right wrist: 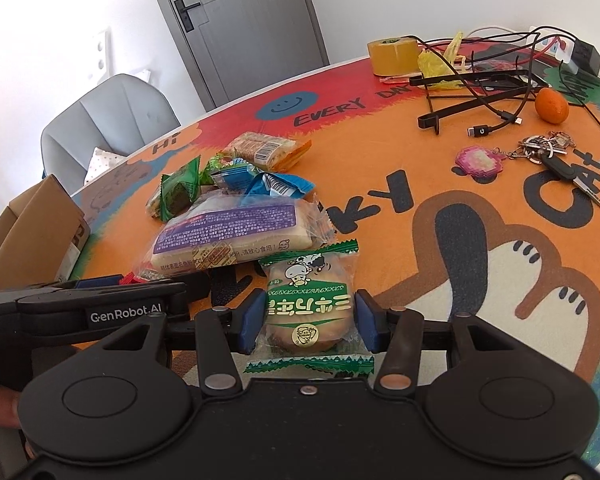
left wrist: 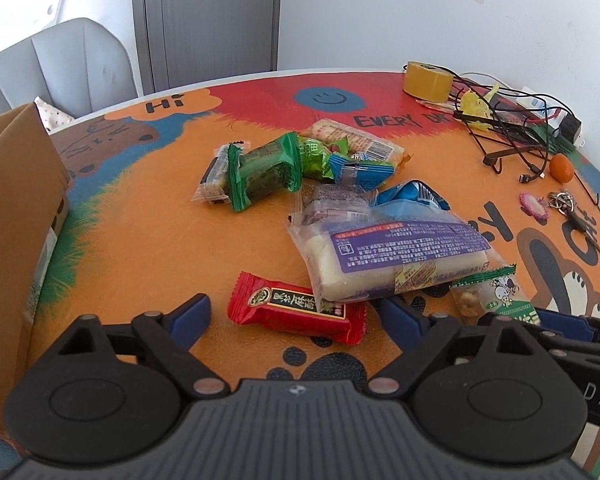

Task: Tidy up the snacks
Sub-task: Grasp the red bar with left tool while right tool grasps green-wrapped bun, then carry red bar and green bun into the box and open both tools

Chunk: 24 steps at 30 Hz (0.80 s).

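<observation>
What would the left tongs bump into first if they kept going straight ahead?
Most likely the red foil-wrapped snack, which lies on the table between the open left tongs. Just beyond it sits the big clear packet with a purple label. Depth is hard to judge here.

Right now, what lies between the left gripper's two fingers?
The red snack packet lies between the left gripper's open fingers, untouched, its far corner under the purple-labelled bread bag; left wrist view.

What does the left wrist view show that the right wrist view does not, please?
Only the left wrist view shows the whole red packet between the open left gripper fingers. Only the right wrist view shows the right gripper clamped on the green-and-white cake packet. Both show the purple-labelled bread pack, tape roll and cardboard box.
</observation>
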Tool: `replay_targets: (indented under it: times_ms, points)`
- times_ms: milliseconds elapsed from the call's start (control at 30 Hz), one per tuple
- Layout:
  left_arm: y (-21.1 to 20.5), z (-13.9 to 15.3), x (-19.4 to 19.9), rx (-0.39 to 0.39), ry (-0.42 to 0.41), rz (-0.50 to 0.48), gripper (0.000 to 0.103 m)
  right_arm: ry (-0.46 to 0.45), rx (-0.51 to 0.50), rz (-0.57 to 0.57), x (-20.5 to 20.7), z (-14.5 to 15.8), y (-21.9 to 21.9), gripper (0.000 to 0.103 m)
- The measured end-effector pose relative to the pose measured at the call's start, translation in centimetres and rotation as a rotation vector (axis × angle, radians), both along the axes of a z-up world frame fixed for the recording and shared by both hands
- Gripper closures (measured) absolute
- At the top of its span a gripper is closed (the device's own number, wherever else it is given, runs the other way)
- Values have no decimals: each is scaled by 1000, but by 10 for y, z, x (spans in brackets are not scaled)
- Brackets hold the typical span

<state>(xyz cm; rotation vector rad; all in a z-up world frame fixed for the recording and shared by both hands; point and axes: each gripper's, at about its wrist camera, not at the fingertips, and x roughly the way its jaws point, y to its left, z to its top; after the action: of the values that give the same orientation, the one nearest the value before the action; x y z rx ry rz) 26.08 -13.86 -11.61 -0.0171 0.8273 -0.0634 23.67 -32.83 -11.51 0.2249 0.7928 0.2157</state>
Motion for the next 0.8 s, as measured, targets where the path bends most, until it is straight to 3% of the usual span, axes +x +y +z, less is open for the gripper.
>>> replay_targets:
  times_ms: [133, 233, 400, 800]
  points:
    - [3, 3, -5, 5, -21, -19, 45, 4, 4, -7, -1, 1, 1, 54]
    - [9, 6, -8, -19, -17, -20, 53, 8, 11, -1, -3, 1, 5, 54]
    - [20, 11, -19, -48, -19, -5, 55, 5, 17, 20, -10, 3, 15, 54]
    - [52, 49, -48, -73, -112, 43, 55, -81, 39, 76, -28, 28, 41, 55]
